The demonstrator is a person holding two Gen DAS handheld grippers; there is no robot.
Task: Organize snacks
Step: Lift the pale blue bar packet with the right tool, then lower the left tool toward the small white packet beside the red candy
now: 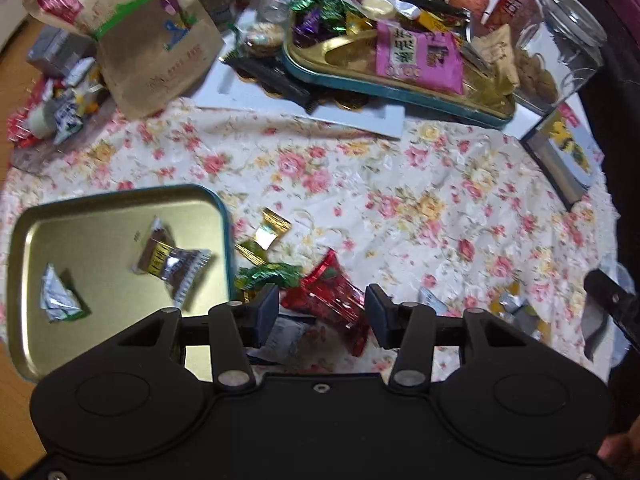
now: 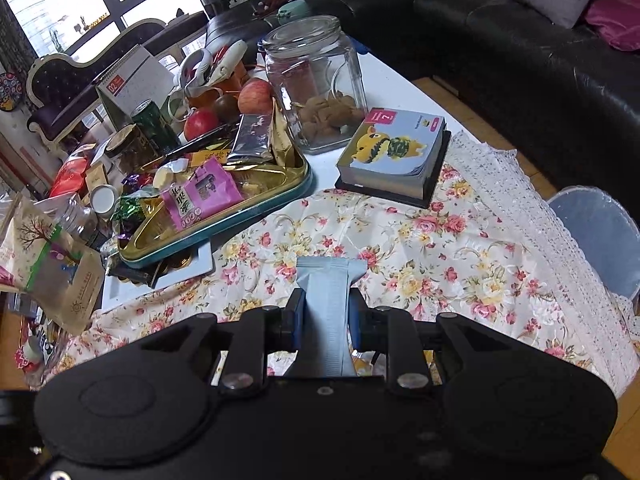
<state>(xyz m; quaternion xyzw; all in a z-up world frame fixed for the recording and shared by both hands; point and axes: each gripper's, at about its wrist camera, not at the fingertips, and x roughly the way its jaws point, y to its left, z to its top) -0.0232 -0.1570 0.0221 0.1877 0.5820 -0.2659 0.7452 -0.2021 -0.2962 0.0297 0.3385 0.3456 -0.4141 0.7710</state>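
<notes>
In the left wrist view my left gripper [image 1: 322,306] is open, its jaws on either side of a red foil snack packet [image 1: 332,298] lying on the floral cloth. A green candy [image 1: 266,274] and gold wrappers [image 1: 274,230] lie beside it. A gold tin lid [image 1: 100,208] at the left holds a brown-and-silver snack [image 1: 172,262] and a silver-green packet [image 1: 60,300]. In the right wrist view my right gripper [image 2: 324,312] is shut on a pale blue packet [image 2: 326,300], held above the cloth. A gold tray [image 2: 296,188] with a pink packet [image 2: 200,194] sits further back.
The gold tray [image 1: 400,88] full of sweets and a pink packet [image 1: 420,56] sits at the back. A glass jar [image 2: 316,80], a small book [image 2: 396,148], apples [image 2: 256,96], a paper bag [image 1: 156,40] and bottles crowd the far side. A black sofa [image 2: 520,40] lies beyond.
</notes>
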